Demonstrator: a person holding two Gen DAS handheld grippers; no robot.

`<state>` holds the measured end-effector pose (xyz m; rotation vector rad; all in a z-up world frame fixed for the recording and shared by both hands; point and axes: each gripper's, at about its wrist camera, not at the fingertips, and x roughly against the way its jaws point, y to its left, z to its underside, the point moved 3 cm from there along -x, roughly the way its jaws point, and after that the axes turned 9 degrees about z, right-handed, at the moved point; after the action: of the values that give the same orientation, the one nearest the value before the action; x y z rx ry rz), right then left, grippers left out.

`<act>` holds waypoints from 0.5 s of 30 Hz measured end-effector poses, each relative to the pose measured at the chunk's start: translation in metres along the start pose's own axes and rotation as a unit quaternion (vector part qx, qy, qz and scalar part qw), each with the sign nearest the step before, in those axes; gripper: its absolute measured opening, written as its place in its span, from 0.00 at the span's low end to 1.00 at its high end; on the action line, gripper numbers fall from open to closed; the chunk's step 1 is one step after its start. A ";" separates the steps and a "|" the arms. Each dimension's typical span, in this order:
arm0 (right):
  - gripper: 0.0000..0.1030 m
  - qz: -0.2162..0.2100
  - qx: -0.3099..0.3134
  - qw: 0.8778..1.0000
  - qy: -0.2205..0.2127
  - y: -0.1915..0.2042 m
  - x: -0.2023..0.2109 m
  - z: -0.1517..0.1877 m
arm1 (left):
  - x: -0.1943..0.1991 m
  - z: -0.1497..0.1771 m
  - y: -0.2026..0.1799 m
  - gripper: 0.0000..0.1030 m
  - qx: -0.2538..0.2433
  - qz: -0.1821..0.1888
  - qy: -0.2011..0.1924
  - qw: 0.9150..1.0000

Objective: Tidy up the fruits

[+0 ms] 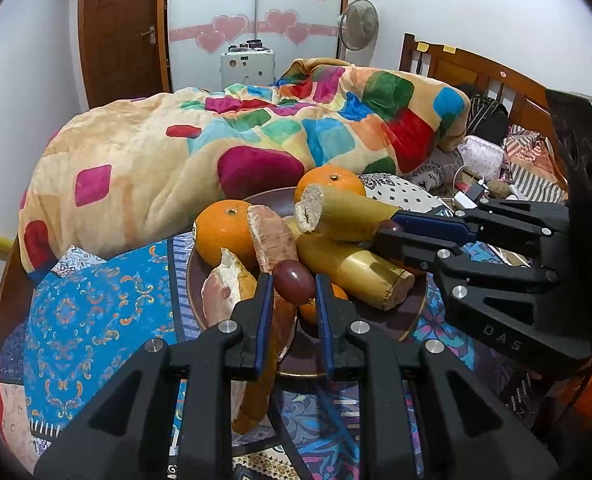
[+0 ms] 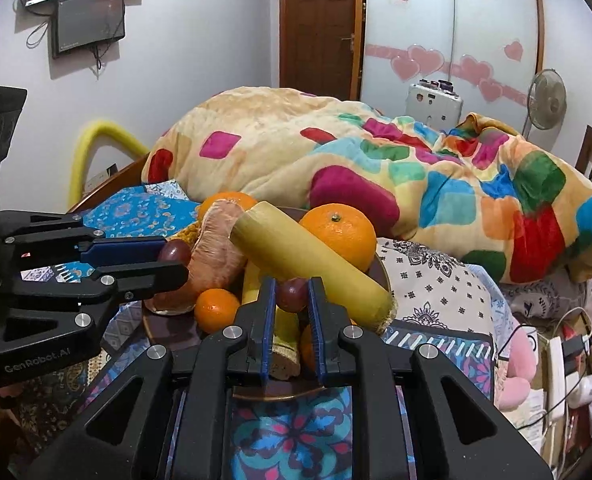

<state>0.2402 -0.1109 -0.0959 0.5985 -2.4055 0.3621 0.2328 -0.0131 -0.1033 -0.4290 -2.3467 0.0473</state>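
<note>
Each tool is pinching one dark grape, the left tool (image 1: 294, 285) and right tool (image 2: 292, 294) hovering over the crowded plate (image 1: 411, 308), seemingly for sorting.

A: What sits ahead of the left hand-held gripper (image 1: 294, 292)?
B: A grape (image 1: 293, 282) between its fingertips, over the plate (image 1: 391, 320) on the bed (image 1: 96, 300). Oranges (image 1: 224, 236) behind, blanket (image 1: 144, 168) beyond.
A: And the right hand-held gripper (image 2: 292, 294)?
B: Another grape (image 2: 292, 294), sugarcane (image 2: 307, 264) just behind.
</note>
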 end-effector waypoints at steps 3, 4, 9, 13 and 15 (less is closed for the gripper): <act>0.30 0.002 -0.001 1.000 -0.001 0.001 0.000 0.000 | -0.001 0.000 -0.001 0.22 0.000 -0.001 0.001 1.000; 0.31 0.004 -0.001 1.000 -0.004 0.001 0.000 0.000 | -0.001 -0.001 -0.001 0.24 0.000 0.001 0.001 1.000; 0.31 0.005 -0.010 1.000 -0.015 -0.003 0.010 -0.003 | 0.006 -0.003 -0.001 0.32 0.006 -0.001 -0.010 1.000; 0.31 0.010 -0.019 0.999 -0.030 -0.007 0.027 -0.008 | 0.032 -0.006 -0.005 0.32 0.010 -0.007 -0.036 0.999; 0.31 0.015 -0.023 0.999 -0.043 -0.007 0.043 -0.010 | 0.051 -0.008 -0.008 0.32 0.011 -0.013 -0.054 0.998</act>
<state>0.2184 -0.1272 -0.0599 0.5699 -2.5008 0.2981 0.2016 -0.0053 -0.0627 -0.3932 -2.4555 0.0847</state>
